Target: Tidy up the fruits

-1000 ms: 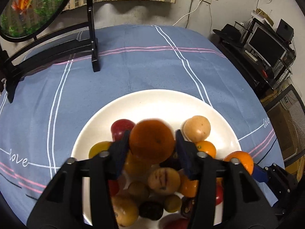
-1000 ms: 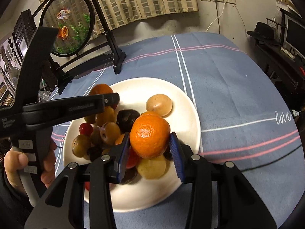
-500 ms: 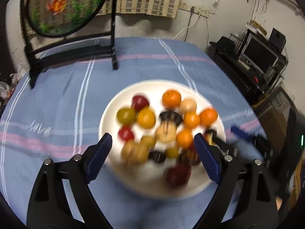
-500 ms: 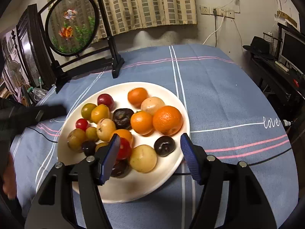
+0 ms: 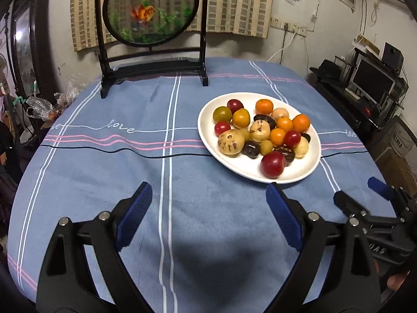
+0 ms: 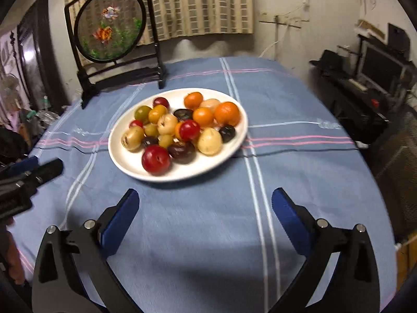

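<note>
A white plate (image 5: 307, 172) holds several fruits: oranges (image 5: 301, 123), red plums (image 5: 272, 164), dark plums and yellowish spotted fruits (image 5: 230, 144). It also shows in the right wrist view (image 6: 130, 167), with a large orange (image 6: 227, 113) and a red plum (image 6: 155, 159). My left gripper (image 5: 208, 198) is open and empty, above the cloth, near and left of the plate. My right gripper (image 6: 206, 200) is open and empty, in front of the plate. The right gripper appears in the left wrist view (image 5: 375, 203).
A blue tablecloth (image 5: 130, 169) with white and pink stripes covers the round table. A black-framed goldfish screen (image 5: 151, 10) stands at the back. A black cable (image 5: 104, 150) runs across the cloth. A desk with a monitor (image 5: 372, 80) is at the right.
Both grippers let go of their oranges onto the plate, opened wide and pulled back away from the plate.
</note>
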Demonstrator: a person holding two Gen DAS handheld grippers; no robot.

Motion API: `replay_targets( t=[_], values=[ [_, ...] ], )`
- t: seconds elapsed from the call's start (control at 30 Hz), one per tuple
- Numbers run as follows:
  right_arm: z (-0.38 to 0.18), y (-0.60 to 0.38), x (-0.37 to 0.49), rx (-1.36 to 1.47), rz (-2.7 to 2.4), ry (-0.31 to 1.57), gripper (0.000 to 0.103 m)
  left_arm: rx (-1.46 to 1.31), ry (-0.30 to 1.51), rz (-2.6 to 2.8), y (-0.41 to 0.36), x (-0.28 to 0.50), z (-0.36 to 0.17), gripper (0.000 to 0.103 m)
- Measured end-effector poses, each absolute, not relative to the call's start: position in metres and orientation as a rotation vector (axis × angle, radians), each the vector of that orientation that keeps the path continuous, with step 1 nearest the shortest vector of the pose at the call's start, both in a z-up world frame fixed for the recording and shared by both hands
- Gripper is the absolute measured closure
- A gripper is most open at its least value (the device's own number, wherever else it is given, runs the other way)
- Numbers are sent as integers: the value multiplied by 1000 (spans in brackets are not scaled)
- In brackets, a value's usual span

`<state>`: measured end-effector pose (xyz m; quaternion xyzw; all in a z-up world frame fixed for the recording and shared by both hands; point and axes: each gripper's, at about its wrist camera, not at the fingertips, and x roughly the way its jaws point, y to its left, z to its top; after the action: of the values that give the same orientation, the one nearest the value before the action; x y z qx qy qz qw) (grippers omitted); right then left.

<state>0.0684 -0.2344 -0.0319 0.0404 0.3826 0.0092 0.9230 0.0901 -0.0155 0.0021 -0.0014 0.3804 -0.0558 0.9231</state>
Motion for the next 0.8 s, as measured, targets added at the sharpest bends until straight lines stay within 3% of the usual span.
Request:
replay_targets(
  t=[0.4, 0.5, 0.8],
  values=[
    [-27, -214, 53, 54, 49, 793, 1, 43, 747, -124, -29, 64, 6, 12],
    [-26, -212, 52, 55, 54, 792, 1, 36, 738, -120, -27, 63, 7, 5],
    [-25, -209, 50, 52, 63, 791, 1, 36, 743, -107, -26, 62, 7, 2]
  ],
)
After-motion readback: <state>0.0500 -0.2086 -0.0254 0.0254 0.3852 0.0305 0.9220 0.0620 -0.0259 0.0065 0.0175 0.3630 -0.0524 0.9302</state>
